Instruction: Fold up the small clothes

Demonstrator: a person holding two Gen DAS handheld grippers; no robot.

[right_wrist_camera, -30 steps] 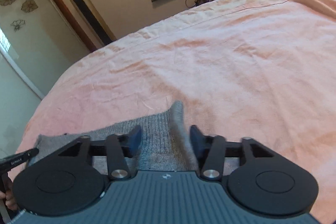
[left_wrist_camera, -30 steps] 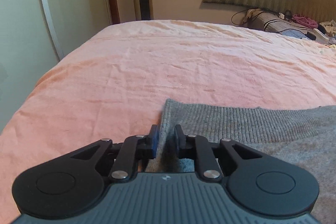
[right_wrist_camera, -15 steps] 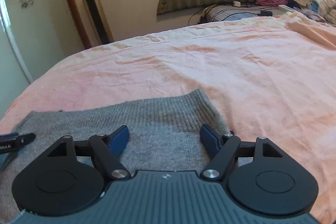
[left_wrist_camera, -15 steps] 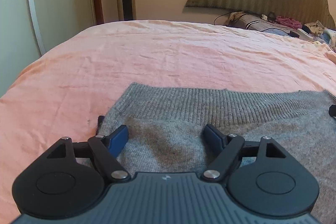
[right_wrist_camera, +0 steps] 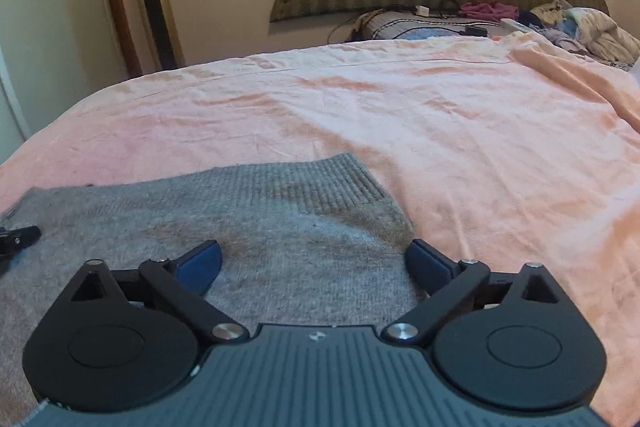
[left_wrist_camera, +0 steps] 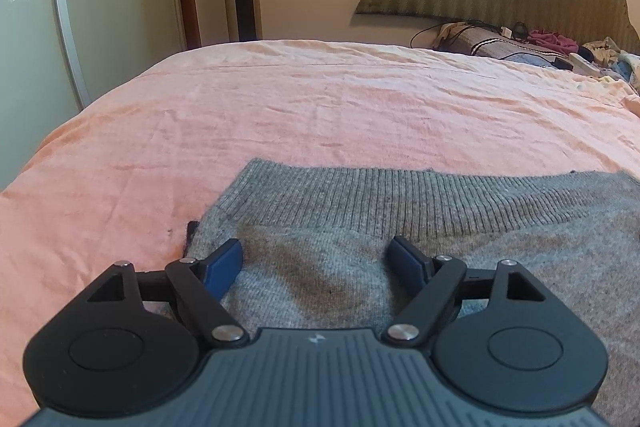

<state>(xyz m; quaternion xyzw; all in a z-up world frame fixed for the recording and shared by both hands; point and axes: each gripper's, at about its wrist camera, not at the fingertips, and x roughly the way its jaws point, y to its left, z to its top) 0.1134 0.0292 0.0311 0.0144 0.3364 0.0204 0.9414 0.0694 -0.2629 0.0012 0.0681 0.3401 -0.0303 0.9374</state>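
Through my left wrist camera I count one grey ribbed-hem knit garment [left_wrist_camera: 420,227] lying flat on the peach-sheeted bed [left_wrist_camera: 280,115], my left hand-held gripper [left_wrist_camera: 316,259] spread wide above it, holding nothing. Through the right camera, the same garment [right_wrist_camera: 240,219]; my right hand-held gripper [right_wrist_camera: 314,263] likewise wide, two blue pads [right_wrist_camera: 430,267] apart.

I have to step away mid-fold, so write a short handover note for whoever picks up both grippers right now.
Left gripper: jaws open, holding nothing, over the left end of the grey knit garment.
Right gripper: jaws open, holding nothing, over the garment's right end.
The garment lies flat on the pink bedsheet, ribbed hem at its far edge.
Done: garment laid down flat; how many folds it already has cannot be told.
Left: likely check the shape and make any remaining fold.
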